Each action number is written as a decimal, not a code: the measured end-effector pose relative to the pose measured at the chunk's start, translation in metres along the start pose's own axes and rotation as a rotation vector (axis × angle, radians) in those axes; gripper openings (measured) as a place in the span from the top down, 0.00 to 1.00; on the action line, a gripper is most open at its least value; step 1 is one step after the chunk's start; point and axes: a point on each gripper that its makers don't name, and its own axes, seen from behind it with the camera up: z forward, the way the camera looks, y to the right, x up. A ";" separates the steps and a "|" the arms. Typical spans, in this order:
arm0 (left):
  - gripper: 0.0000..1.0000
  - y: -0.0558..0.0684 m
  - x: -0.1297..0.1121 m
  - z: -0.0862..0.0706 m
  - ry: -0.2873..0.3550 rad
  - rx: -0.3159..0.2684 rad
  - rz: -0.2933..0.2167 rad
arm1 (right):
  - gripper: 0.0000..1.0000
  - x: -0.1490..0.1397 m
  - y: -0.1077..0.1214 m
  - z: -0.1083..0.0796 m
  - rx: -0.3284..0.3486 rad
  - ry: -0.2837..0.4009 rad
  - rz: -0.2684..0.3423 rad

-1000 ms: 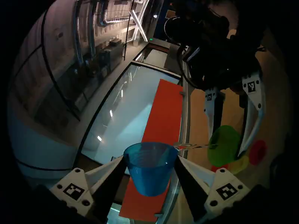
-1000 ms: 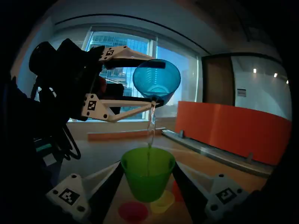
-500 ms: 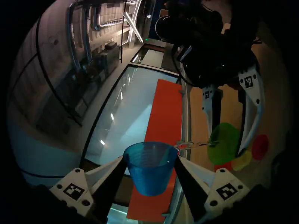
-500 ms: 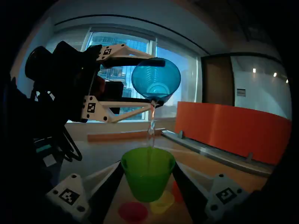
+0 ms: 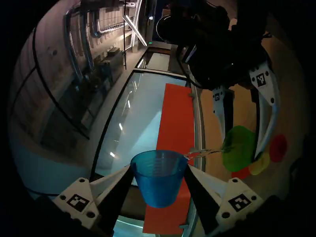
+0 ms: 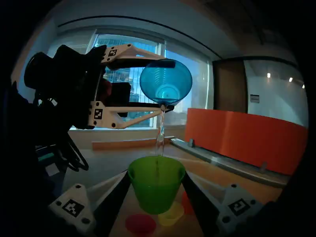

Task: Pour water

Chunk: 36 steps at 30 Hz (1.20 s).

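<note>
Pouring is the step in hand. The left gripper (image 6: 168,85) pinches a blue cup (image 6: 166,81) between its two fingers and holds it tipped on its side, mouth toward the right gripper view's camera, high above the worktop (image 6: 114,164). A thin stream of water (image 6: 160,132) leaves the low point of the blue cup's rim and falls into a green cup (image 6: 156,185). The right gripper (image 6: 156,179) clamps that green cup upright, a finger pressed on each side of it. The green cup sits straight under the blue one, and the stream lands inside its rim, a little toward the far side.

Below the green cup, a small red cup (image 6: 141,224) and a small yellow cup (image 6: 171,215) rest on the worktop, touching or nearly so. An orange panel (image 6: 252,136) stands along the edge of the worktop, well apart from both cups.

Only a shallow pool shows at the low lip of the blue cup, so the pour looks close to its end. How full the green cup is cannot be told. The next move likely calls for a slightly steeper tilt to drain the last water, with the green cup held steady under the rim. After that the blue cup should be turned upright slowly, so that late drops fall into the green cup and not onto the worktop.
</note>
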 end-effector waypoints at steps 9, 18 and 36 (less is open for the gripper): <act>0.14 -0.001 0.002 0.003 0.001 0.001 0.049 | 0.09 0.001 0.001 -0.001 -0.002 0.002 -0.001; 0.14 -0.006 0.005 0.002 0.004 0.008 0.096 | 0.10 0.002 0.002 0.000 -0.007 0.007 0.001; 0.14 -0.009 0.015 0.000 0.020 0.033 0.214 | 0.10 0.005 0.002 0.001 -0.007 0.014 0.003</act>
